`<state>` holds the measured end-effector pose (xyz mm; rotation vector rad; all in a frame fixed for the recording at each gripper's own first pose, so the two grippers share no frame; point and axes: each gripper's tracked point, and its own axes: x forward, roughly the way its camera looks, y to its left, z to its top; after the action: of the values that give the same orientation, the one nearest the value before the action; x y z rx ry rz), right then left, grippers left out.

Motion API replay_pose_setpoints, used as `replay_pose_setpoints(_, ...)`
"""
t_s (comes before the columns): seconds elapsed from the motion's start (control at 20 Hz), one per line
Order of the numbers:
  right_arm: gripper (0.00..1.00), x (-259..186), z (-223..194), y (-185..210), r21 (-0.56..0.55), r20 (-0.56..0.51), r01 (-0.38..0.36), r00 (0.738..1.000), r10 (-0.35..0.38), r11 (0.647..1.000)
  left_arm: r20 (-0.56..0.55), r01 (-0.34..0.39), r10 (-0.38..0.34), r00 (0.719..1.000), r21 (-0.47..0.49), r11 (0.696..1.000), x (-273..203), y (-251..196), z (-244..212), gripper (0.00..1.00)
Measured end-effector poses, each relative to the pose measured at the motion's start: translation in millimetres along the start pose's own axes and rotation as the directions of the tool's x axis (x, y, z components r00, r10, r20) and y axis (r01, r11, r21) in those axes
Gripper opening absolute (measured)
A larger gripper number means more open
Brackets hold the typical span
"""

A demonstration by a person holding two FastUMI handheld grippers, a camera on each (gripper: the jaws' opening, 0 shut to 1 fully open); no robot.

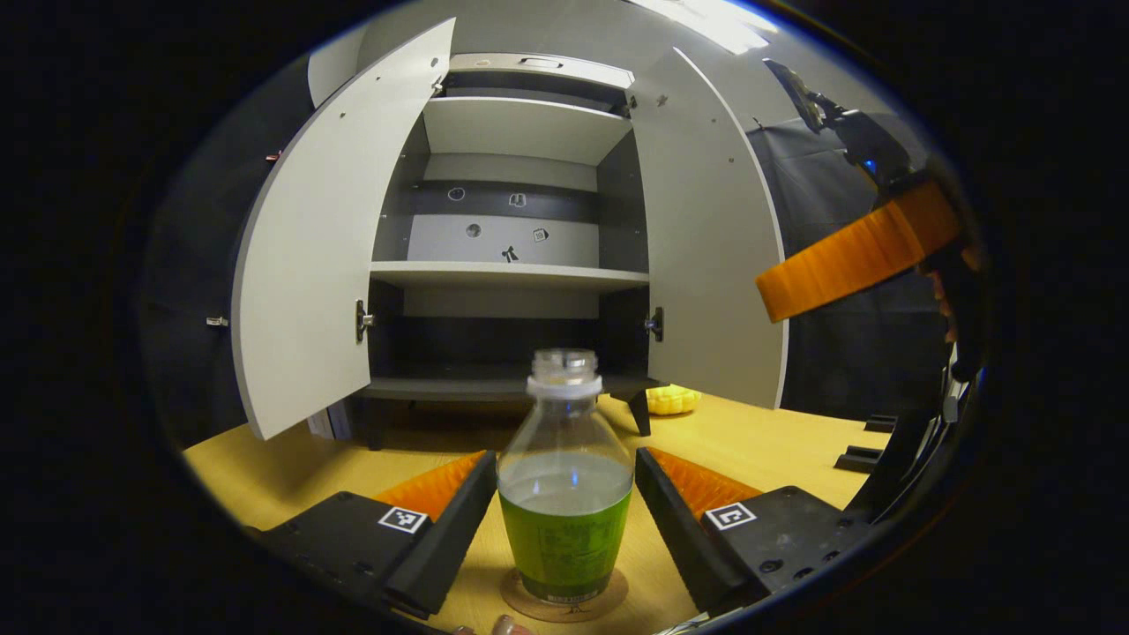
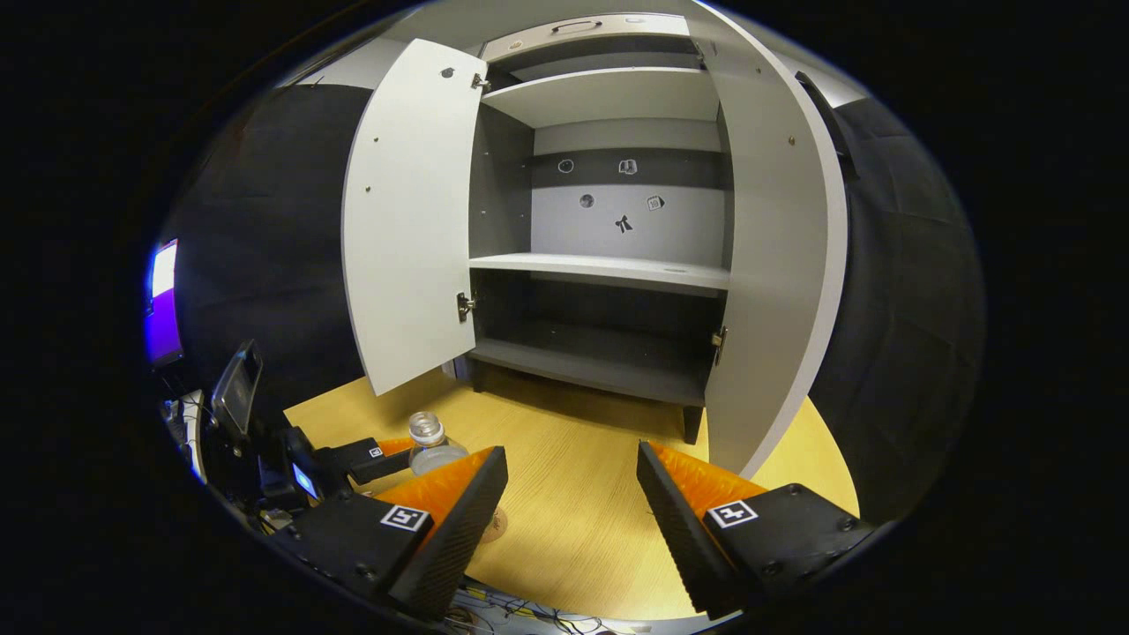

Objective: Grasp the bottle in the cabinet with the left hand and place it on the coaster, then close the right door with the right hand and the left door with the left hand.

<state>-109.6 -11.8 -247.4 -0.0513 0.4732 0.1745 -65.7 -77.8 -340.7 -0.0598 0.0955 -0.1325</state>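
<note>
You are finishing the placing step: the bottle [image 1: 564,481] is standing on the coaster [image 1: 564,601] between your released left gripper [image 1: 564,520]; your right gripper [image 2: 571,511], also spread, is facing the right door [image 2: 776,265], needing closing next.

A recording booth, not a home: black cloth walls [image 2: 265,220], a bare grey cabinet [image 2: 617,291] on a wooden tabletop [image 2: 573,494], loose cables [image 2: 529,608].

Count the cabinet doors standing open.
2. The left pale grey flat cabinet door swings out beside the shelves; the right pale grey flat cabinet door stands open opposite. None seems hidden.
</note>
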Motion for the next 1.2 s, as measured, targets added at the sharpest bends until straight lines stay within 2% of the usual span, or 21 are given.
replay_pose_setpoints(0.2,0.98,-4,36,-9,0.0,0.056,0.031,0.998,-0.031,1.0,0.044,0.001,-0.001,0.999,0.008,1.0,1,6,61,0.98)
replay_pose_setpoints(0.4,0.98,-12,85,-12,0.033,0.139,0.063,0.988,-0.067,0.997,0.082,0.046,-0.05,0.995,0.054,0.997,-4,5,134,0.98)
replay_pose_setpoints(0.55,0.98,-23,121,-25,0.054,0.2,0.119,0.971,-0.128,0.991,0.078,0.075,-0.078,0.994,0.036,0.996,-11,9,180,0.98)
replay_pose_setpoints(0.7,0.98,-43,166,-49,0.09,0.275,0.208,0.935,-0.225,0.974,0.06,0.086,-0.088,0.994,0.025,0.996,-24,24,216,0.98)
replay_pose_setpoints(0.75,0.94,-53,180,-55,0.101,0.304,0.233,0.918,-0.253,0.967,0.055,0.082,-0.084,0.995,0.038,0.996,-28,33,226,0.98)
replay_pose_setpoints(0.8,0.98,-59,189,-59,0.105,0.318,0.253,0.908,-0.274,0.962,0.057,0.077,-0.081,0.995,0.055,0.995,-31,42,238,0.98)
replay_pose_setpoints(1.0,0.98,-87,212,-86,0.123,0.357,0.357,0.855,-0.377,0.926,0.065,0.089,-0.094,0.993,0.077,0.993,-41,72,276,0.98)
replay_pose_setpoints(1.1,0.98,-97,212,-108,0.137,0.353,0.42,0.826,-0.441,0.897,0.068,0.067,-0.074,0.995,0.091,0.994,-47,92,287,0.98)
replay_pose_setpoints(1.2,0.97,-100,209,-133,0.138,0.323,0.473,0.809,-0.491,0.87,0.049,0.028,-0.033,0.998,0.097,0.995,-54,110,288,0.98)
